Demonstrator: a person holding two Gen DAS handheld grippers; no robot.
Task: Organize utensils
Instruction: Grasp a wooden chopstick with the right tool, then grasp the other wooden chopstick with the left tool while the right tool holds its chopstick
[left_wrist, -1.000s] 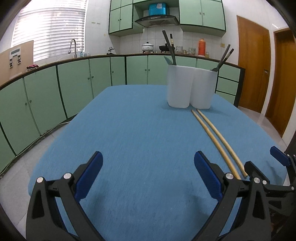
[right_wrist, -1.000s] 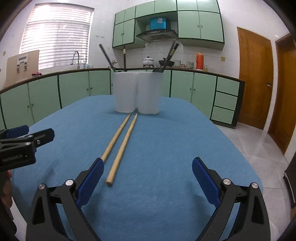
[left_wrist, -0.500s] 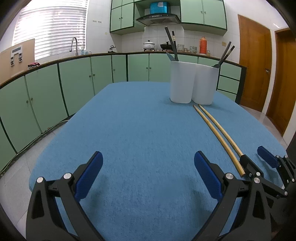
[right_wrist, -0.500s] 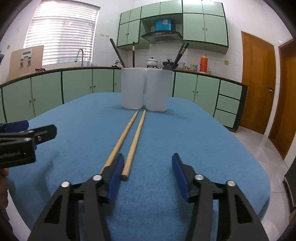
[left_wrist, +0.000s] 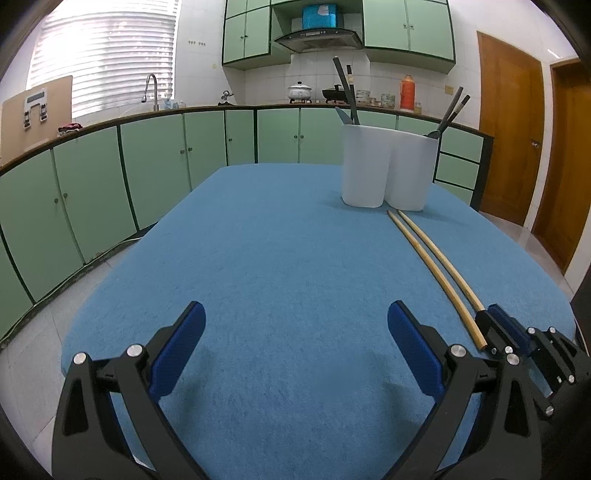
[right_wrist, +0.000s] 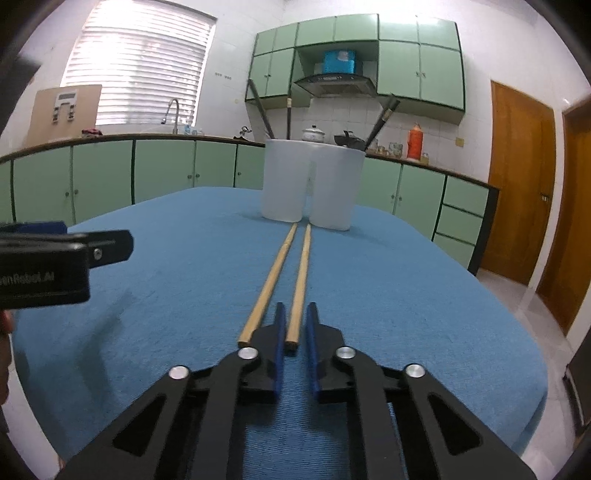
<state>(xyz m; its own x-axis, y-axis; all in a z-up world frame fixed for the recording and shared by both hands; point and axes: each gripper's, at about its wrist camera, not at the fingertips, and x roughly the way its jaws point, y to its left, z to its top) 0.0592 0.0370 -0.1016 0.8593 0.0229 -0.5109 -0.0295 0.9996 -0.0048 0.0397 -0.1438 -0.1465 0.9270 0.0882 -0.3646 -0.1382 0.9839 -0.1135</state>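
Right gripper (right_wrist: 295, 325), black with blue pads, has just closed its jaws narrowly around the near end of one long wooden chopstick (right_wrist: 301, 273); its twin (right_wrist: 269, 280) lies just beside, at nine o'clock. Left gripper (left_wrist: 291, 332) hangs wide, empty, over the blue tablecloth (left_wrist: 277, 258). White twin-cup utensil holder (right_wrist: 310, 184) stands at twelve o'clock.

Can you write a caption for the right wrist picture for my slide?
Right tongs shut on one wooden chopstick, its twin beside it, before a white utensil holder.
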